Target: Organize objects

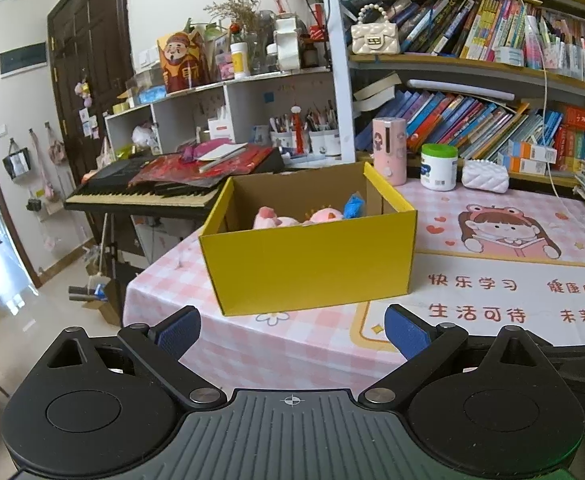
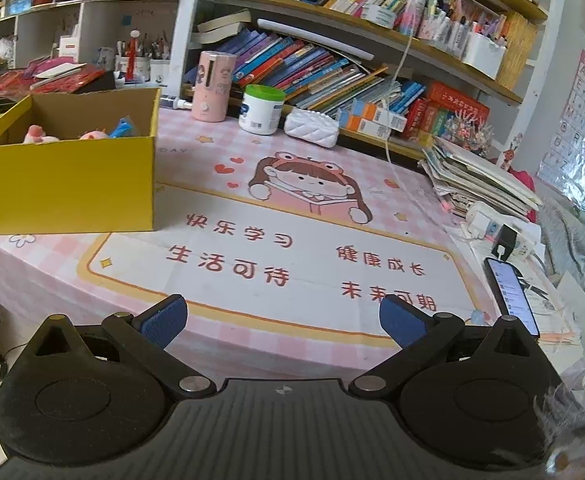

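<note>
A yellow cardboard box (image 1: 312, 264) stands open on the pink checked table mat (image 1: 284, 352). It holds pink plush toys (image 1: 276, 218) and a blue item (image 1: 354, 205). The box also shows at the left in the right wrist view (image 2: 68, 184), with the plush toys (image 2: 40, 134) inside. My left gripper (image 1: 292, 332) is open and empty, held back from the box's near wall. My right gripper (image 2: 282, 320) is open and empty above the mat's printed text panel (image 2: 292, 256), to the right of the box.
A pink cylinder (image 2: 212, 86), a white green-lidded tub (image 2: 261, 109) and a white quilted pouch (image 2: 311, 128) stand at the back of the table. A paper stack (image 2: 476, 180), power strip (image 2: 500, 232) and phone (image 2: 512, 296) lie at right. A keyboard (image 1: 148, 192) stands left of the table.
</note>
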A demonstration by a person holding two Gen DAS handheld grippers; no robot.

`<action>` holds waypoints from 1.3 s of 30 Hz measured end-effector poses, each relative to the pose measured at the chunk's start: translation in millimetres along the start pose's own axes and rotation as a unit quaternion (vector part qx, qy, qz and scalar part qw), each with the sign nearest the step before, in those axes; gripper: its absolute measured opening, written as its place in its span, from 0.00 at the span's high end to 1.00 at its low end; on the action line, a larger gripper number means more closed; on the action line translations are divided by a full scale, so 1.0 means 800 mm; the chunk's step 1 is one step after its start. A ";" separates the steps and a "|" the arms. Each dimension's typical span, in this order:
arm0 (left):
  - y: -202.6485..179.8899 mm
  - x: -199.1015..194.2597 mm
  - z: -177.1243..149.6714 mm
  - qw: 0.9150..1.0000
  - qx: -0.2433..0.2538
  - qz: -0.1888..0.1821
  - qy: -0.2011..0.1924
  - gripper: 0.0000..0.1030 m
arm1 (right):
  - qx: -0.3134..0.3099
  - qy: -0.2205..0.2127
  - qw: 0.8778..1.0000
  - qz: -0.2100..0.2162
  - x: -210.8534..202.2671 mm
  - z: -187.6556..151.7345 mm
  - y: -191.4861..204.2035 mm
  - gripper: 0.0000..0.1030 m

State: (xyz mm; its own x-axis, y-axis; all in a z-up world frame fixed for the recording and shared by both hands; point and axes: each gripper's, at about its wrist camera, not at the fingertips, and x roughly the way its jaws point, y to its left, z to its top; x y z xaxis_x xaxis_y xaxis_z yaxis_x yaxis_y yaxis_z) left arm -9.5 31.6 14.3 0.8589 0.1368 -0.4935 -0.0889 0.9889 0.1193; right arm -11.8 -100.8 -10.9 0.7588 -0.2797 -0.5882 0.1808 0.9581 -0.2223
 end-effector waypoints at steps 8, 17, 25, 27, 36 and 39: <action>-0.024 0.003 0.001 1.000 0.018 -0.018 0.007 0.03 | 0.024 0.003 1.000 -0.019 0.002 0.002 -0.025 0.00; -0.049 0.000 -0.004 0.998 0.038 -0.041 0.018 0.03 | 0.049 0.021 0.998 -0.034 -0.001 -0.011 -0.045 0.00; -0.064 -0.003 -0.008 0.997 0.041 -0.050 0.030 0.03 | 0.085 0.050 0.994 -0.049 -0.003 -0.023 -0.059 0.00; -0.066 -0.003 -0.009 0.997 0.040 -0.050 0.034 0.03 | 0.092 0.057 0.993 -0.052 -0.003 -0.025 -0.061 0.00; -0.071 -0.007 -0.011 0.998 0.039 -0.042 0.040 0.03 | 0.106 0.066 0.990 -0.061 -0.007 -0.029 -0.065 0.00; -0.071 -0.007 -0.010 0.998 0.038 -0.040 0.041 0.03 | 0.106 0.067 0.990 -0.061 -0.006 -0.029 -0.065 0.00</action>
State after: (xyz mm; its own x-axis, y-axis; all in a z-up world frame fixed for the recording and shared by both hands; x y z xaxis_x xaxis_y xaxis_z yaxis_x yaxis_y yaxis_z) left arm -13.4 -25.0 3.6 0.8168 0.0656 -0.5732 0.0192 0.9899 0.1406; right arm -39.5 -150.8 -14.5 0.6359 -0.3866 -0.6680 0.4039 0.9042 -0.1387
